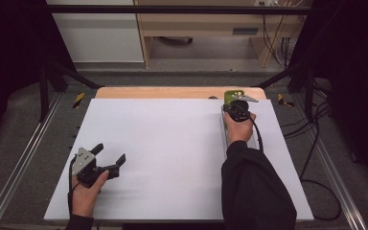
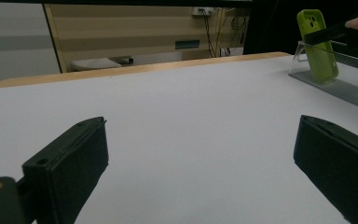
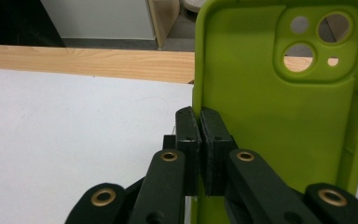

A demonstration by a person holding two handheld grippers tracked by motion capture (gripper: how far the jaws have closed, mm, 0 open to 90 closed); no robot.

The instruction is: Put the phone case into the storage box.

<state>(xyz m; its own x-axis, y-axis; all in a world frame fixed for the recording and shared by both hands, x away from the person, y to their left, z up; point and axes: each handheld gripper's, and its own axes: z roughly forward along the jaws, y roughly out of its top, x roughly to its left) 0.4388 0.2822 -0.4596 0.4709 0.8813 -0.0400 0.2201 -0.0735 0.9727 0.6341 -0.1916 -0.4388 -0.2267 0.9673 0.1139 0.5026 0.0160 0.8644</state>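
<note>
A lime-green phone case [image 3: 279, 116] stands upright at the far right of the table, its hollow inner side facing the right gripper [image 3: 200, 122]. Camera cut-outs sit in its upper corner: two large round holes and two small ones. The gripper's jaws are closed on the case's left edge wall. From the left gripper's side, well away, the case [image 2: 319, 44] leans in a clear stand [image 2: 342, 77], clamped partway up.
</note>
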